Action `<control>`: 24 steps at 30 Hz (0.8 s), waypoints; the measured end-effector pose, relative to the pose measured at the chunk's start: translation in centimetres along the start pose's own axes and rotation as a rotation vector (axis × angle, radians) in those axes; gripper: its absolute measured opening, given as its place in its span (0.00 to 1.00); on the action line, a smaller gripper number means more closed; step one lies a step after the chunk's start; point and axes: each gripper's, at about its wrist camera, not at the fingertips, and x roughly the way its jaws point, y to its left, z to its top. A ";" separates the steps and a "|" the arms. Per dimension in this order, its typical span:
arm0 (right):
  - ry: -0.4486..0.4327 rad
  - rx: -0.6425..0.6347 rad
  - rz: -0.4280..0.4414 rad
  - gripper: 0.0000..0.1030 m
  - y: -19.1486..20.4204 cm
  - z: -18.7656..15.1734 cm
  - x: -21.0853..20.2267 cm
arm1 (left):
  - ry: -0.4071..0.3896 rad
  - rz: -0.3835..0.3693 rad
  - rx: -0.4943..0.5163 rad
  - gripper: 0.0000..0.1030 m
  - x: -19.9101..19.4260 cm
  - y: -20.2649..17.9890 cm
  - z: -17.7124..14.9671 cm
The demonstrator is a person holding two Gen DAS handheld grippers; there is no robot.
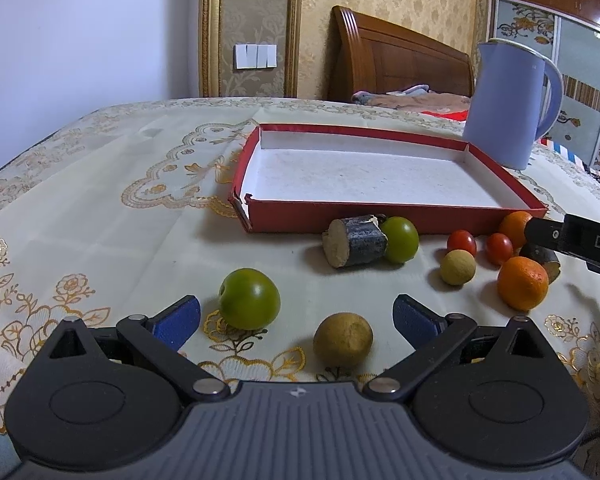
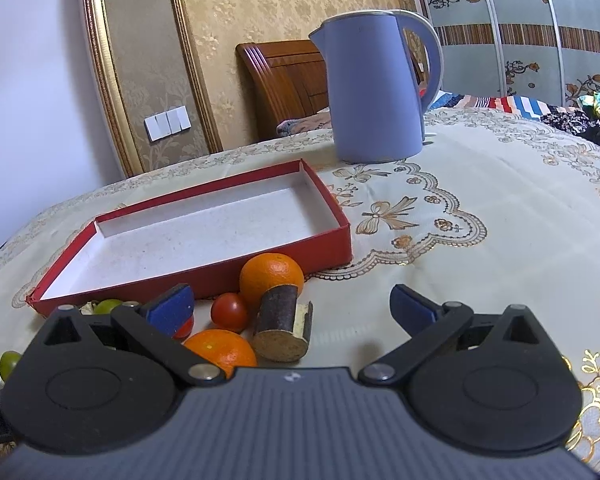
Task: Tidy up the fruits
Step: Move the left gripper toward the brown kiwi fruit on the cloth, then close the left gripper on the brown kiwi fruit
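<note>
Left tool wide open, holding nothing; a green fruit and a brownish fruit lie between its fingers. Right tool likewise wide open and empty, above an orange and a cut stalk piece. All fruit lies on the counter in front of the red box, none inside it. Blue kettle stands behind the box

I saw a matt cardboard tray, red outside, rough white paper inside. The green fruit looked smooth and glossy, the tomatoes shiny, the orange pebbled. The kettle was smooth matt plastic; the tablecloth woven, gold-embroidered.
</note>
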 end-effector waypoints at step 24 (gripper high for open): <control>0.016 0.037 0.002 1.00 -0.5 0.0 0.2 | -0.052 0.004 0.106 0.86 -1.3 -2.9 -0.7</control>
